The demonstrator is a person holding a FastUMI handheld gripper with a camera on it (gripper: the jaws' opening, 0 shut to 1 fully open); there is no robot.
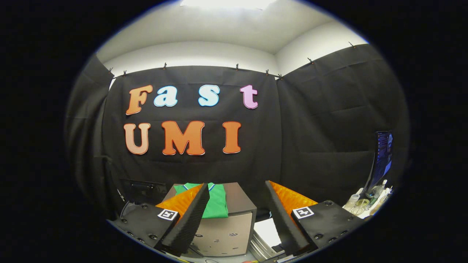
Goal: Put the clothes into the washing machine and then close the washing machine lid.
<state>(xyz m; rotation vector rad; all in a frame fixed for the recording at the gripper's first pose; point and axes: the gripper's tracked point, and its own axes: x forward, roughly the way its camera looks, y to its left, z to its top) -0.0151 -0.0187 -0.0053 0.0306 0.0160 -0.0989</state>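
Hand-held gripper (237, 208) level, fingers spread wide.

Black cloth (190, 171) hangs clipped along the walls, meeting at a corner; white wall (190, 53) shows above it; a ceiling light (226, 3) glares overhead; a monitor (382, 157) stands right.
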